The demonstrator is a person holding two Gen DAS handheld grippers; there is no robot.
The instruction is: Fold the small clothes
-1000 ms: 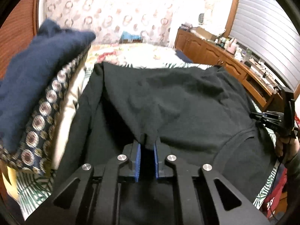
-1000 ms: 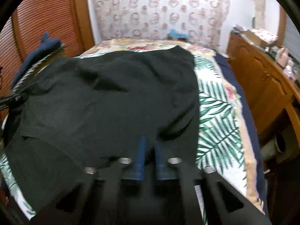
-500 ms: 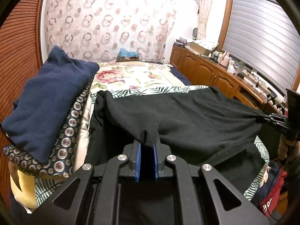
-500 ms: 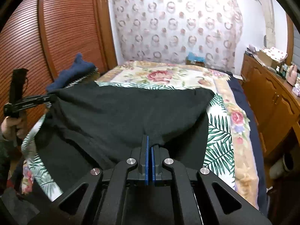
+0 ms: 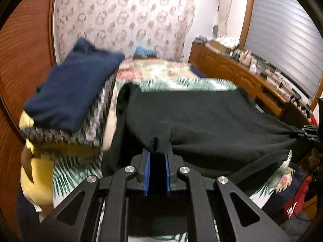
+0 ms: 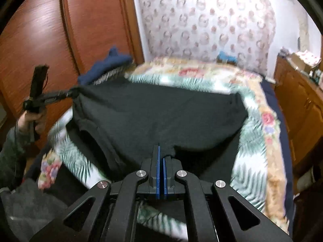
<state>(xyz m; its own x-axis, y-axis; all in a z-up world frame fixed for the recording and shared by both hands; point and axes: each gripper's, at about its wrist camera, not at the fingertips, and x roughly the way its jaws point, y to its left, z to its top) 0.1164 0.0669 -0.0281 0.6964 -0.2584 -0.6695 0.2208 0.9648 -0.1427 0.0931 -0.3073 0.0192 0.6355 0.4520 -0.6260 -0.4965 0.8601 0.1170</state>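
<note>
While both claws pinch its near edge, the black garment (image 5: 201, 119) hangs stretched over the bed (image 6: 256, 145), its far part lying on the palm-leaf and floral bedspread. Left claw (image 5: 157, 155): clamped on a bunched fold of the black cloth between its blue pads. Right claw (image 6: 161, 157): blue pads pressed together on the garment's edge. Stack of folded clothes (image 5: 74, 92), navy piece on top, patterned and yellow pieces beneath: just beside the garment on its left side, against the wooden louvred wardrobe doors (image 6: 40, 36). Patterned curtain (image 5: 125, 16): behind the bed's head. Small blue object (image 6: 226, 56): at the far end of the bed, too blurred to name. Wooden dresser (image 5: 242, 76) with cluttered top: along the right side of the bed, below the window blind (image 5: 282, 40).
</note>
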